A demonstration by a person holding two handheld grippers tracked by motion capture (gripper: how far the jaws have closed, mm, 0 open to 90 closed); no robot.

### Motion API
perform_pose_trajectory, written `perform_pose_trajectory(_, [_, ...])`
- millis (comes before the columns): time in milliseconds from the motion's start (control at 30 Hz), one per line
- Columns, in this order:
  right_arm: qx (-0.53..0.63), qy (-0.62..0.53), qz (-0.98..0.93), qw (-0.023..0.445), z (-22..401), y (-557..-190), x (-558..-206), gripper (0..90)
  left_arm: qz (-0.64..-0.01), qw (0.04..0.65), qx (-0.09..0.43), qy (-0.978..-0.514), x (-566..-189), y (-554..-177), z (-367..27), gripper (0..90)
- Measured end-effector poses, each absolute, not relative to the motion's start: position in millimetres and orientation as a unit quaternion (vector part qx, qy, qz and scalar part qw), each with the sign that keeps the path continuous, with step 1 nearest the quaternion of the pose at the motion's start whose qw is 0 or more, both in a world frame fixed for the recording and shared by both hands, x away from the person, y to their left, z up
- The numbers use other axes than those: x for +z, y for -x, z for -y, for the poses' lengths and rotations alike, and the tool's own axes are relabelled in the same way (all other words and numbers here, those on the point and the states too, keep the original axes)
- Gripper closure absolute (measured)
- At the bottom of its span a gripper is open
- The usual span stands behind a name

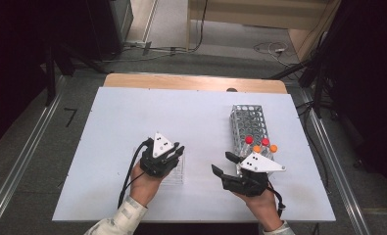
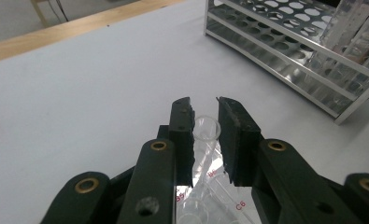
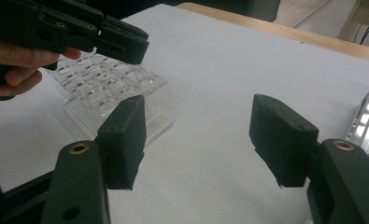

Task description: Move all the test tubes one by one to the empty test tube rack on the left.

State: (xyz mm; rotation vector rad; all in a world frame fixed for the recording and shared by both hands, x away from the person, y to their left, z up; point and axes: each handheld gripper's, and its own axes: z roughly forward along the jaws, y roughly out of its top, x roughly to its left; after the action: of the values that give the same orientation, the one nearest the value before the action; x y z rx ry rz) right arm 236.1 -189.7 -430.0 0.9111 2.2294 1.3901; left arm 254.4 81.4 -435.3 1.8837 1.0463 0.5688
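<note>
My left gripper (image 1: pixel 179 151) is shut on a clear, uncapped test tube (image 2: pixel 205 129). It holds the tube by its open rim, right over a clear plastic rack (image 1: pixel 177 172) with red labels. In the right gripper view the left gripper (image 3: pixel 136 46) hovers above that clear plastic rack (image 3: pixel 112 88). My right gripper (image 1: pixel 221 162) stands open with nothing between its pads (image 3: pixel 201 126), just left of the near end of a metal wire rack (image 1: pixel 247 122). Several tubes with red and orange caps (image 1: pixel 259 143) stand in the near end of the metal rack.
A white board (image 1: pixel 132 112) covers the table, with a wooden edge (image 1: pixel 196 82) at the far side. The metal rack (image 2: pixel 289 51) has many vacant holes at its far end. Cables trail from both grippers toward the near edge.
</note>
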Motion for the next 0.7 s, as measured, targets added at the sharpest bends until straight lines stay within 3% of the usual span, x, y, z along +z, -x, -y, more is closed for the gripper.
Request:
perform_pose_trajectory(167, [0.492,-0.324,-0.788,0.180,190.9,-236.1,-429.9,34.7,-0.433,0.453,0.219,-0.748,-434.5,-256.5,-84.3,72.0])
perform_pose_trajectory(267, [0.492,-0.323,-0.787,0.182,193.1,-235.3,-428.8,34.7,-0.437,0.468,0.207,-0.740,-428.3,-254.7,-88.1,60.9])
perform_pose_trajectory(333, [0.494,-0.325,-0.786,0.184,196.3,-233.6,-427.5,34.7,-0.444,0.478,0.202,-0.731,-423.2,-252.3,-92.1,49.9])
perform_pose_trajectory(367, [0.495,-0.325,-0.783,0.188,200.8,-231.2,-425.8,34.6,-0.447,0.481,0.204,-0.726,-420.7,-251.0,-94.7,39.8])
perform_pose_trajectory(500, [0.497,-0.333,-0.778,0.193,209.7,-226.2,-423.8,34.6,-0.465,0.491,0.201,-0.709,-413.1,-247.7,-105.6,31.3])
perform_pose_trajectory(700, [0.498,-0.345,-0.768,0.208,229.4,-217.0,-421.1,35.3,-0.476,0.492,0.207,-0.700,-409.9,-245.5,-116.6,27.4])
